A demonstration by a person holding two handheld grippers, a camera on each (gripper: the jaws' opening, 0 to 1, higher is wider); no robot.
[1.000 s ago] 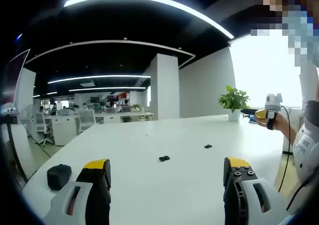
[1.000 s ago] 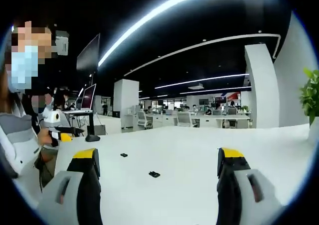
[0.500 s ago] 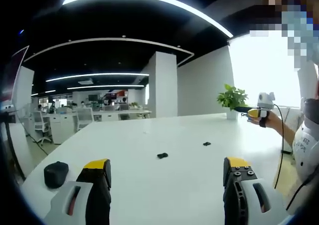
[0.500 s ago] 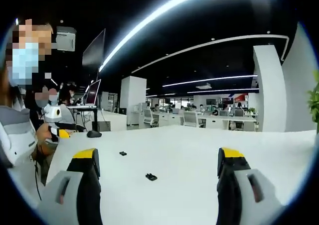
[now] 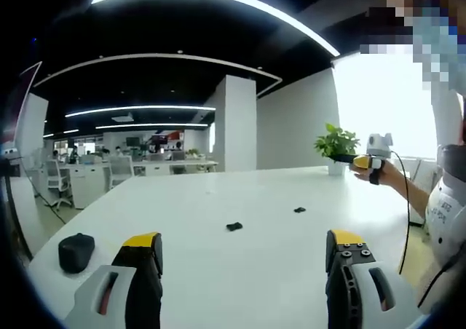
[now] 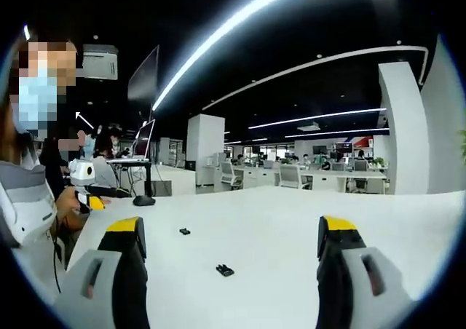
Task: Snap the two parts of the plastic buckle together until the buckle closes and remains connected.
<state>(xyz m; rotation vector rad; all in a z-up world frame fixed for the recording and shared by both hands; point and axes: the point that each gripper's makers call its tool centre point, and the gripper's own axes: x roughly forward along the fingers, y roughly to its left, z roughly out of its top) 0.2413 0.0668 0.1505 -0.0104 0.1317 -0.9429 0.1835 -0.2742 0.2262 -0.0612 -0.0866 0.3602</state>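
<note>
Two small black buckle parts lie apart on the white table [image 5: 218, 205]. In the left gripper view one part [image 5: 234, 226] is near the middle and the other part [image 5: 299, 210] lies farther right. In the right gripper view the nearer part [image 6: 224, 271] lies ahead of the jaws and the other part [image 6: 185, 231] sits farther left. My left gripper [image 5: 244, 252] is open, held above the table, nothing between its yellow-tipped jaws. My right gripper [image 6: 231, 238] is open and empty too. The right gripper [image 5: 357, 161] appears at the right of the left gripper view, and the left gripper [image 6: 87, 196] at the left of the right gripper view.
A black computer mouse [image 5: 75, 244] rests near the table's left corner, seen also as a mouse [image 6: 143, 200] in the right gripper view. A potted plant [image 5: 333, 145] stands at the far right edge. The person [image 6: 29, 191] holds both grippers. Office desks and chairs stand beyond.
Both views have shifted slightly as the hands moved. The right gripper has drifted left and a little higher in the left gripper view. The buckle parts lie where they were.
</note>
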